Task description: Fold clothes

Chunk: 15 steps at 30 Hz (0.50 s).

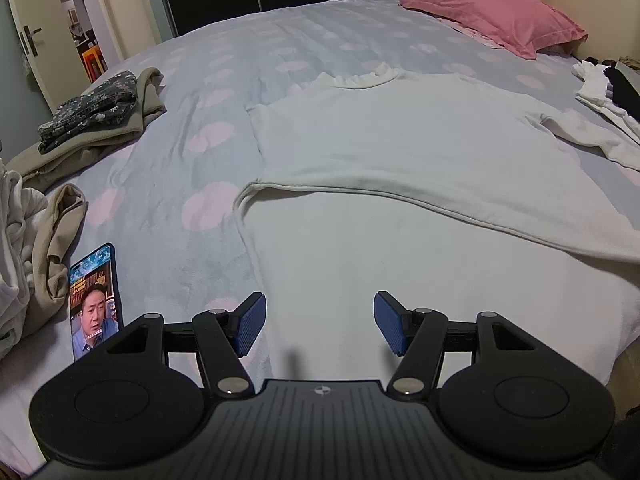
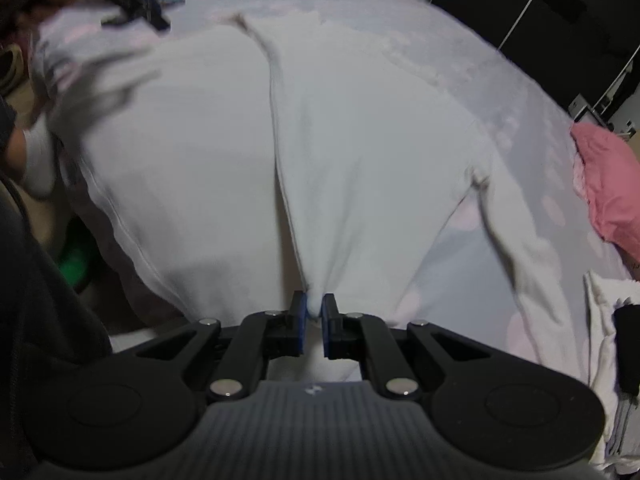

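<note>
Lying spread on the bed (image 1: 240, 52), the white sweater (image 1: 400, 136) is pinched at its hem by the right gripper (image 2: 314, 310); the left gripper (image 1: 319, 322) is held spread wide, empty.

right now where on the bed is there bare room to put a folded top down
Bare bedspread lies between the white top and the folded pile at the left, and beyond the collar toward the pink pillow. Crowded: near left edge with phone and loose clothes, and far right with the clothes heap.
</note>
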### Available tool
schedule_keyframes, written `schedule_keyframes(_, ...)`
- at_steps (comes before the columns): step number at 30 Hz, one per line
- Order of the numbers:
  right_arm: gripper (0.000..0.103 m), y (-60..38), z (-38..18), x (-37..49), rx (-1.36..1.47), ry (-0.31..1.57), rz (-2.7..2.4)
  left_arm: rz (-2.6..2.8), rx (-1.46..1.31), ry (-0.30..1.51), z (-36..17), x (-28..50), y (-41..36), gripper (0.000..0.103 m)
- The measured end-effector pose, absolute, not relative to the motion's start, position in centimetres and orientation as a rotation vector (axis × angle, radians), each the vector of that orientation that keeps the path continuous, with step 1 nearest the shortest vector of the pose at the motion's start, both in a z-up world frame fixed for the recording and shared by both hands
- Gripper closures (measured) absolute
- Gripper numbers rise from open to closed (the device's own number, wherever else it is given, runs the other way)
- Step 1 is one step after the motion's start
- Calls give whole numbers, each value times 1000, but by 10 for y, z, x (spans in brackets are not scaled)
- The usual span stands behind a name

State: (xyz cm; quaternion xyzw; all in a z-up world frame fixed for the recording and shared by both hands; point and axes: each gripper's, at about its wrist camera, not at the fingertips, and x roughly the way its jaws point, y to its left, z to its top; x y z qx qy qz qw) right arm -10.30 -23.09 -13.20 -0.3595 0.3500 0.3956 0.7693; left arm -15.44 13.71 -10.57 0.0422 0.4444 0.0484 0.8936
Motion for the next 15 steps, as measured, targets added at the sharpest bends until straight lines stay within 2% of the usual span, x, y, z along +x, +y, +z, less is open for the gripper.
schedule_keyframes(4, 92, -226, -155, -101, -784, 873, 876, 102, 95, 923, -105, -159, 140, 45)
schedule_keyframes(6, 91, -232, -153, -100, -770, 874, 853, 110, 94, 931, -106, -161, 143, 45)
schedule_keyframes(10, 83, -244, -142, -86, -657, 847, 797, 121, 72, 952, -112, -161, 148, 45)
schedule_keyframes(15, 82, -236, -131, -63, -486, 798, 769, 103, 77, 958, -113, -159, 141, 45)
